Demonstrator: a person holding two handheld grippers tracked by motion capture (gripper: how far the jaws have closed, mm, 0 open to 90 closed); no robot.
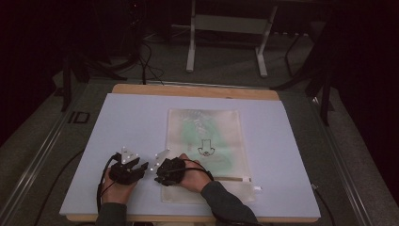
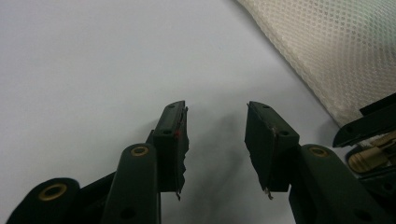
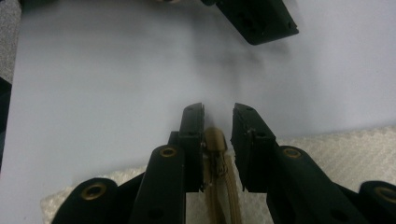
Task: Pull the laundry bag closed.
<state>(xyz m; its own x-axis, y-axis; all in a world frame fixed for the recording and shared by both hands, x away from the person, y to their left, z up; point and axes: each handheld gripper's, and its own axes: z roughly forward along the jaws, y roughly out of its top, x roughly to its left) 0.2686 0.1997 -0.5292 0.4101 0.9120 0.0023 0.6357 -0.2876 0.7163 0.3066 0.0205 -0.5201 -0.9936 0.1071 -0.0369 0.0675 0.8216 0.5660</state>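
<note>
The right gripper (image 3: 218, 126) straddles the zipper pull (image 3: 215, 140) at the bag's (image 1: 230, 136) corner, jaws narrow but not closed. The left gripper (image 2: 215, 126) gapes wide over bare mat (image 2: 93, 60). A shallow pinch would likely slip off the pull — the bag is unpinned.

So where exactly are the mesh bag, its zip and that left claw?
mesh bag (image 1: 207, 141): high view, on the middle of its flat body.
zip (image 3: 215, 140): right gripper view, on the tan end between the right claw's jaws.
left claw (image 2: 215, 140): left gripper view, midway between its open fingertips.
</note>
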